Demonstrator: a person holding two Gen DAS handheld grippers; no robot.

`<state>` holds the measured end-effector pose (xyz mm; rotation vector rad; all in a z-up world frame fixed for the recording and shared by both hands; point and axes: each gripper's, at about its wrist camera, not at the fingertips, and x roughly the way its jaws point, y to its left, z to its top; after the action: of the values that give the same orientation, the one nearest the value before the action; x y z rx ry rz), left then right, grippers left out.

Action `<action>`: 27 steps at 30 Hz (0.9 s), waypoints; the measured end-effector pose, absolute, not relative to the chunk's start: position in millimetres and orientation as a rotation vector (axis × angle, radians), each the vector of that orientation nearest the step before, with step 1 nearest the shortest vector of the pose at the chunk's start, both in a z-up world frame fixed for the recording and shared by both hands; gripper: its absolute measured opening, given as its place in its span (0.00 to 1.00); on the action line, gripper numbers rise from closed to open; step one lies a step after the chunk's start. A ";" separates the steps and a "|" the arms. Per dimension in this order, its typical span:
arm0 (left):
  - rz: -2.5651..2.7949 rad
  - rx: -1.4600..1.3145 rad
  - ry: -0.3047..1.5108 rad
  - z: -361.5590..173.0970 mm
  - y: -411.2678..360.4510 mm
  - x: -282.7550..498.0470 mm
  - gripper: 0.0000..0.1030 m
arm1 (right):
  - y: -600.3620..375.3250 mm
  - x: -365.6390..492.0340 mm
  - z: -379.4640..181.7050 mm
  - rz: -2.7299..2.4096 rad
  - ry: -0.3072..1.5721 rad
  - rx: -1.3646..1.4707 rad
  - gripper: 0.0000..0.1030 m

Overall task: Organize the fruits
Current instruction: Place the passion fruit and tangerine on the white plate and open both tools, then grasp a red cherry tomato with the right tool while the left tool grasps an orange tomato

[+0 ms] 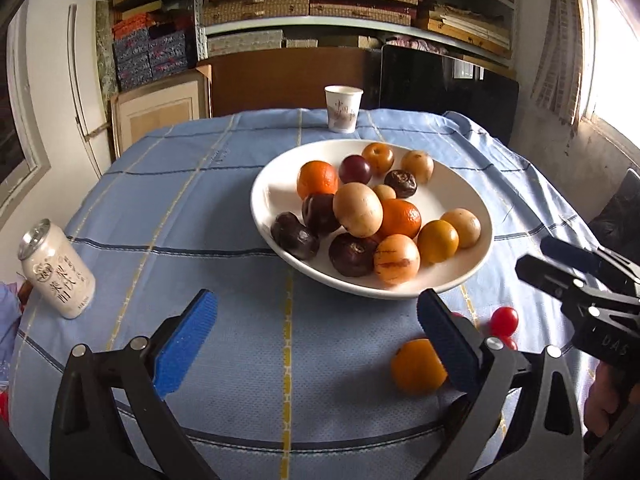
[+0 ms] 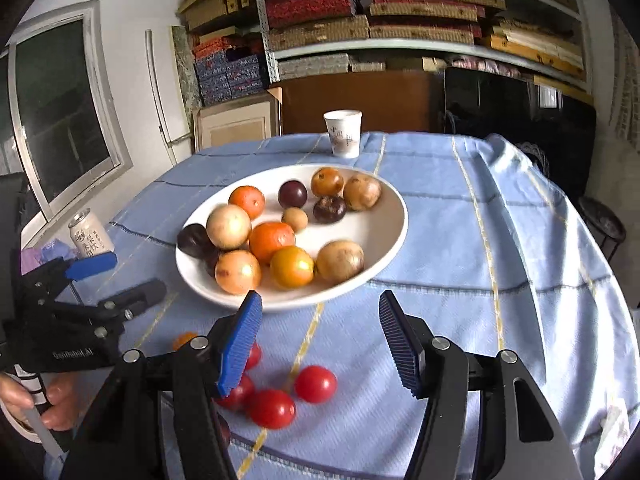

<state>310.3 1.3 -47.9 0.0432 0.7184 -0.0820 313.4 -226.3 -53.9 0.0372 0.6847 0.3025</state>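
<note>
Left gripper [image 1: 316,344] jaws spread wide, nothing between them; loose orange fruit [image 1: 418,366] on the tablecloth [image 1: 200,200] just beside its right finger; right gripper [image 2: 320,340] about half open, empty, hovering over red tomatoes [image 2: 296,394] near the table's front edge; white bowl [image 1: 276,184] mid-table piled with orange, tan and dark fruits; drink can [image 1: 58,270] near left; paper cup [image 1: 343,109] far side; tomato count unclear, probably four or five.

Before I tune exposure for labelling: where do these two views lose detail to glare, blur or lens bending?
Left wrist view: the window at the right edge is blown out white. Right wrist view: fruit at the bowl looks slightly smeared. Both views: fisheye bends the shelves, corners black.
</note>
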 end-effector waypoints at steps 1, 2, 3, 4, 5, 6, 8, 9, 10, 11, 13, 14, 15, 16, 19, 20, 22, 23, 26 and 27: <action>-0.071 0.060 0.716 -47.8 1.8 309.1 0.96 | -228.6 313.5 -55.8 0.301 0.698 0.051 0.60; -0.050 0.074 0.711 -47.9 2.4 308.3 0.96 | -232.1 313.6 -58.0 0.299 0.712 0.068 0.60; -0.024 0.085 0.706 -47.9 3.3 307.9 0.96 | -235.2 313.7 -60.0 0.299 0.726 0.085 0.60; 0.000 0.093 0.704 -48.3 4.6 308.8 0.96 | -238.7 314.4 -61.7 0.301 0.741 0.105 0.60; 0.020 0.097 0.707 -49.2 7.1 309.8 0.96 | -241.5 315.1 -62.9 0.303 0.753 0.119 0.60; 0.027 0.089 0.714 -49.5 9.0 310.8 0.96 | -243.8 315.1 -63.8 0.303 0.760 0.127 0.60; 0.033 0.062 0.737 -51.1 14.7 313.2 0.96 | -245.5 315.7 -65.3 0.296 0.766 0.131 0.60; 0.033 0.048 0.747 -51.6 17.3 314.2 0.96 | -245.9 316.0 -66.1 0.292 0.770 0.131 0.60; 0.029 0.033 0.756 -51.9 20.0 315.1 0.96 | -246.5 317.3 -67.6 0.288 0.778 0.132 0.60; 0.023 0.014 0.766 -52.2 22.9 315.8 0.96 | -247.3 317.9 -69.2 0.285 0.785 0.133 0.60; 0.006 -0.029 0.786 -52.5 28.8 317.4 0.96 | -248.6 321.0 -73.4 0.277 0.808 0.138 0.60; -0.001 -0.044 0.793 -52.8 30.5 318.4 0.96 | -249.4 322.7 -75.5 0.273 0.818 0.142 0.60; -0.009 -0.061 0.801 -53.4 32.3 318.8 0.96 | -250.5 323.7 -76.7 0.270 0.823 0.147 0.60; -0.018 -0.081 0.816 -54.5 35.2 319.2 0.96 | -252.2 324.9 -78.1 0.269 0.831 0.155 0.60; -0.030 -0.113 0.847 -59.1 39.6 321.2 0.96 | -256.0 326.8 -80.4 0.268 0.845 0.172 0.59; -0.029 -0.122 0.851 -59.8 40.9 321.4 0.96 | -256.8 327.3 -81.2 0.269 0.851 0.175 0.54; -0.033 -0.141 0.856 -60.1 43.5 321.4 0.96 | -257.0 328.4 -83.8 0.275 0.866 0.173 0.49; -0.035 -0.148 0.855 -59.7 44.5 320.5 0.96 | -256.1 329.1 -85.9 0.280 0.876 0.171 0.47; -0.038 -0.153 0.852 -59.0 45.4 318.8 0.96 | -250.4 329.8 -90.3 0.294 0.894 0.152 0.44; -0.039 -0.148 0.853 -59.1 45.0 318.3 0.96 | -247.6 329.1 -90.7 0.302 0.892 0.142 0.44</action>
<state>318.3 44.9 -59.1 -0.1480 0.8533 -0.0390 329.1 -247.6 -90.7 0.1420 0.8917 0.3019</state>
